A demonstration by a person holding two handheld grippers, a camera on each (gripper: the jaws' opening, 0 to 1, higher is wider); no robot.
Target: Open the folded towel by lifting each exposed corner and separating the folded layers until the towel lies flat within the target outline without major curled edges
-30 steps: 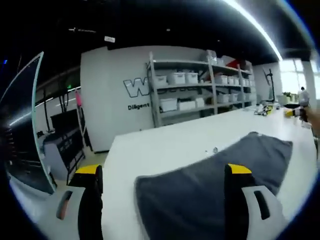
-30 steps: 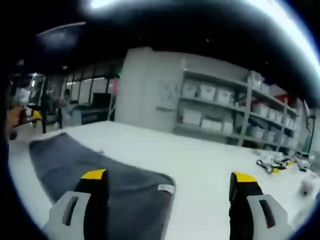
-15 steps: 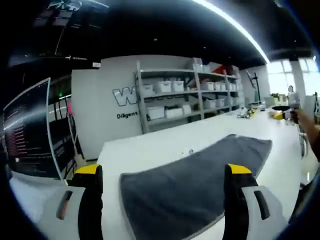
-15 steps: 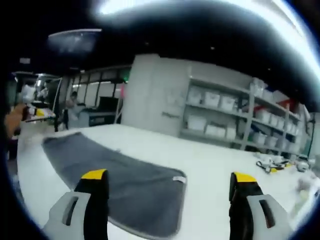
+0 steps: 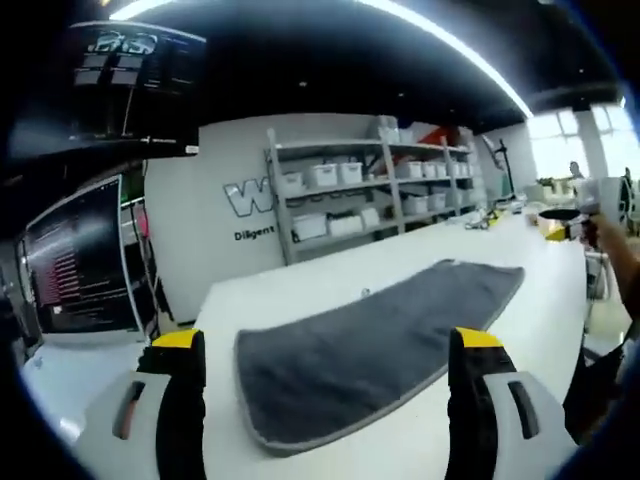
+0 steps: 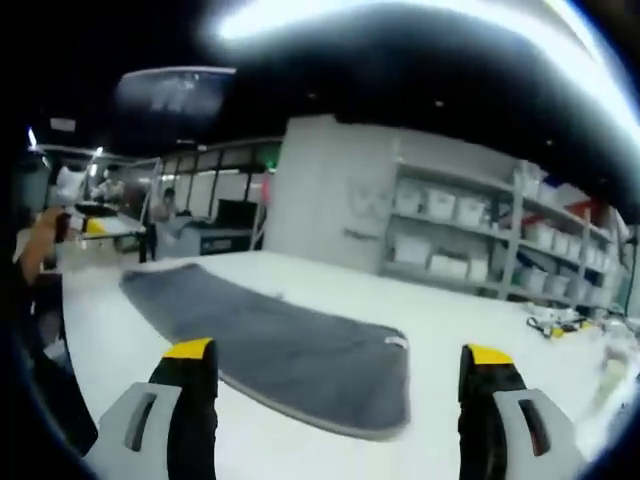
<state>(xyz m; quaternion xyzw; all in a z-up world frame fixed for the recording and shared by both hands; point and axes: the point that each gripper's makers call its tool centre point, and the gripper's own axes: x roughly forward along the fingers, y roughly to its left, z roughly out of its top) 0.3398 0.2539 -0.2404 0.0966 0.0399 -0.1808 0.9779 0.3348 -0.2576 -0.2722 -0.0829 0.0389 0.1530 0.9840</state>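
A wide white table (image 5: 330,285) carries a long grey towel (image 5: 370,345), spread flat across its middle. I hold my left gripper (image 5: 325,390) and right gripper (image 6: 340,400) above the near edge, jaws wide and empty, probably to check for curled edges.

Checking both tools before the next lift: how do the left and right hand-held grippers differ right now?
Little separates them. The left hand-held gripper frames the near end of the grey towel between its jaws; the right hand-held gripper frames the end bearing a small white tag. In the right gripper view the towel sits toward the left jaw. Both are open, yellow-tipped, holding nothing, above the white table.
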